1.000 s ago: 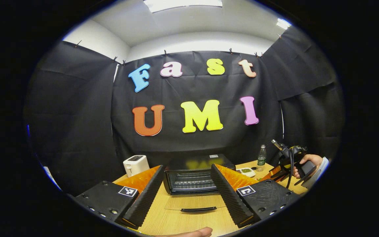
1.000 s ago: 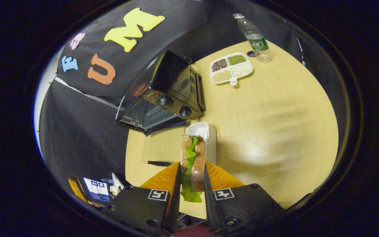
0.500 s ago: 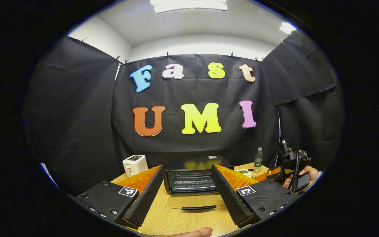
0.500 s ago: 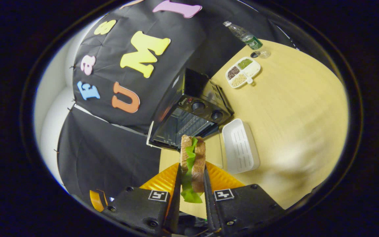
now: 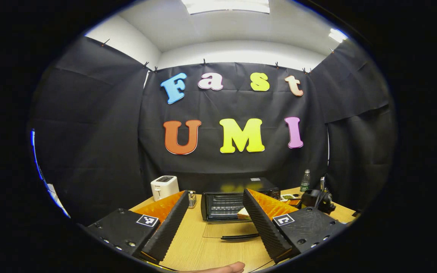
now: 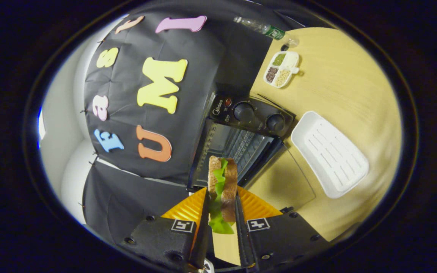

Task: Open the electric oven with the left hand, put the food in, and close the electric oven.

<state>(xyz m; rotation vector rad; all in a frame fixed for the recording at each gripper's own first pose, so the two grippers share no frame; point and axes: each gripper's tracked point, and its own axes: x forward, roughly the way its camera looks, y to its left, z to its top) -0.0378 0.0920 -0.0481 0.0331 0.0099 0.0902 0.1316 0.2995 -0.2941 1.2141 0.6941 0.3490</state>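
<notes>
1. Since the earlier frame the right gripper has swung in front of the electric oven, and the white tray now lies to its right.
2. Its fingers clamp the sandwich near the oven mouth, above the lowered glass door.
3. The left gripper hangs with fingers spread, holding nothing, over the table.
4. Farther off stand a toaster and a bottle.

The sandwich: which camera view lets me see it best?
The right gripper view: the sandwich sits close up between that gripper's fingers, bread and green lettuce plain, before the open oven. The left gripper view shows a small pale piece of it at the oven's mouth.
</notes>
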